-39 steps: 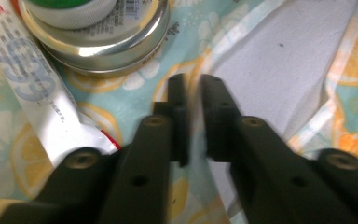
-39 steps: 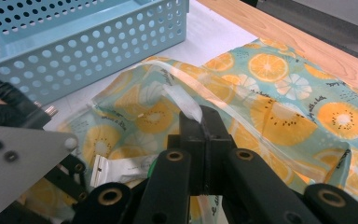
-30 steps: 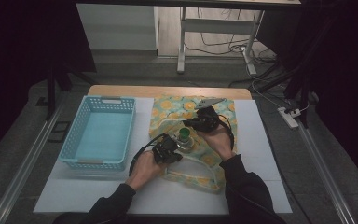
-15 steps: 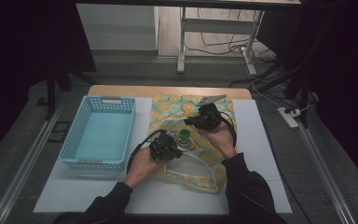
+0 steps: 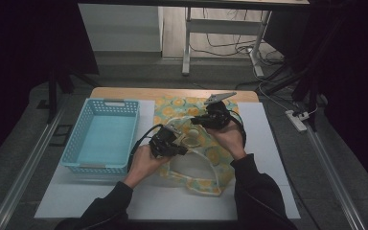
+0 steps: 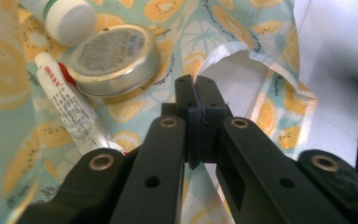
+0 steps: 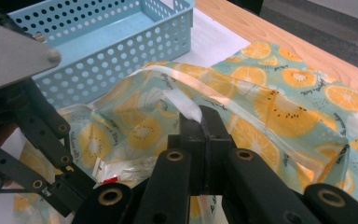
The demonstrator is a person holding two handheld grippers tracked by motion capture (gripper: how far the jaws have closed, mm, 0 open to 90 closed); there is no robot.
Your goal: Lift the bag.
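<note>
So both grippers are clamped fully shut on the rim of that fruit-print zip pouch [image 5: 206, 158] lying mid-worktop, just right of the blue perforated basket [image 5: 103, 136]. The left gripper [image 6: 196, 100] pinches the near edge of the opening, and the right gripper [image 7: 200, 122] has the clear zipper strip on the far edge, so the mouth gapes between them. Inside the pouch there's a round metal tin [image 6: 114, 58], a small white tube [image 6: 70, 114] just beside it and a white-capped bottle [image 6: 67, 18].
</note>
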